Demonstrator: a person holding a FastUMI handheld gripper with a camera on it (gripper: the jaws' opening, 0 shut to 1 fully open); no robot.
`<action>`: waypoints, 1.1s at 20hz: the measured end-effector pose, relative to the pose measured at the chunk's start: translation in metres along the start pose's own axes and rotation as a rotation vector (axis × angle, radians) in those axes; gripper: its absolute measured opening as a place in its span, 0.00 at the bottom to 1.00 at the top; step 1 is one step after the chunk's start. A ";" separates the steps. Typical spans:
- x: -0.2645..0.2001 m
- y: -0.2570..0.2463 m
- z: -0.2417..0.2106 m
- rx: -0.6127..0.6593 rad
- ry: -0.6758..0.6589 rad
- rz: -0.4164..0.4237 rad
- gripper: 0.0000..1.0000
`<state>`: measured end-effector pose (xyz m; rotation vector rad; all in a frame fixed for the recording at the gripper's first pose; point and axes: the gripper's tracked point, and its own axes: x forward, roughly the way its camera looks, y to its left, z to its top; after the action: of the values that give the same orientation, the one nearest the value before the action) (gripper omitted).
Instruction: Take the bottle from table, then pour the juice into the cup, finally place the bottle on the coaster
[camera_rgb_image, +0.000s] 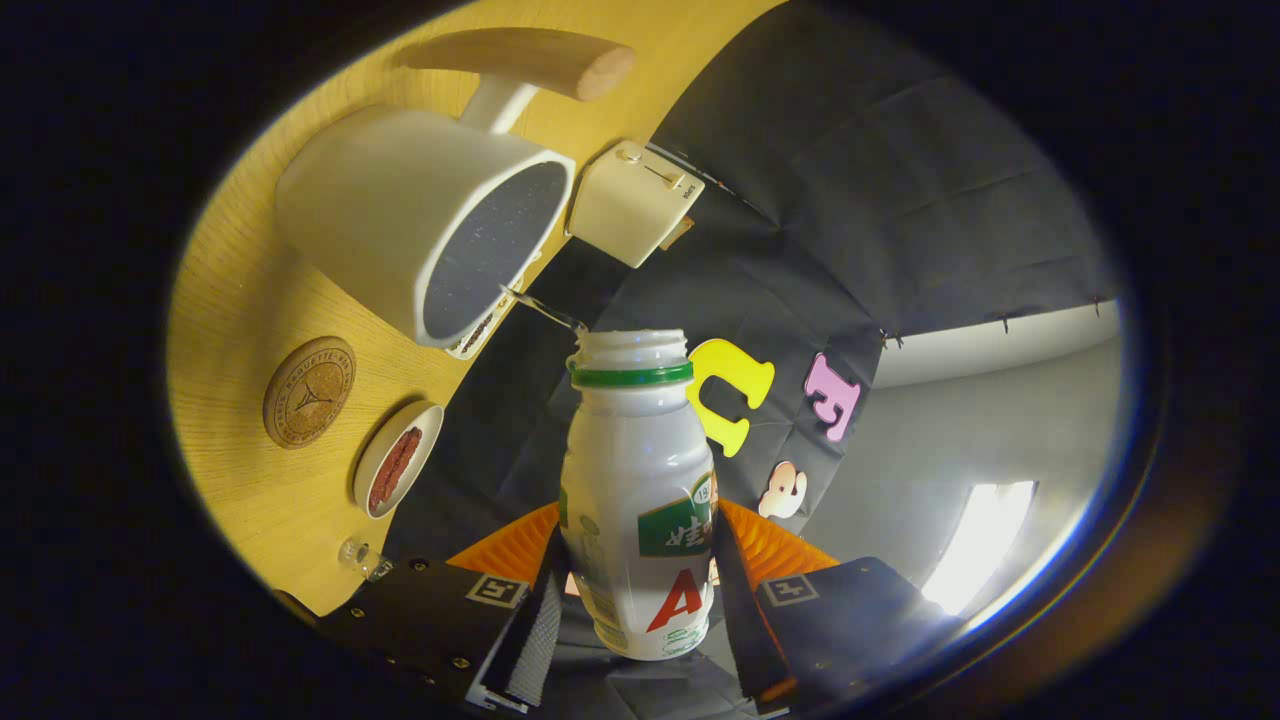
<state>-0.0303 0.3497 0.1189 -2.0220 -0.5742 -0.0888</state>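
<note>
Bottle (640, 500) clamped between both fingers of the gripper (635, 610), cap off, green ring at the neck. View rolled hard, so bottle is tipped with its open mouth aimed at the cup (425, 220). Thin stream of liquid (545, 310) runs from bottle lip to cup rim. Cup is white with a wooden handle (530, 60), sitting on the wooden table (230, 300). Round cork coaster (309, 391) just beside the cup, bare. Small dish (397, 472) with something reddish next to the coaster. Cream box (635, 203) beyond the cup.

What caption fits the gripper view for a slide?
Gripper shut on tilted bottle, pouring a thin stream into the white cup beside the coaster.
</note>
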 end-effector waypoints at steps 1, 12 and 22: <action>0.000 0.002 0.003 -0.016 -0.010 -0.002 0.70; -0.010 0.003 0.020 -0.154 -0.075 -0.039 0.70; 0.004 0.015 0.008 0.254 -0.023 0.120 0.70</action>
<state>-0.0221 0.3519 0.1040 -1.8069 -0.4529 0.0770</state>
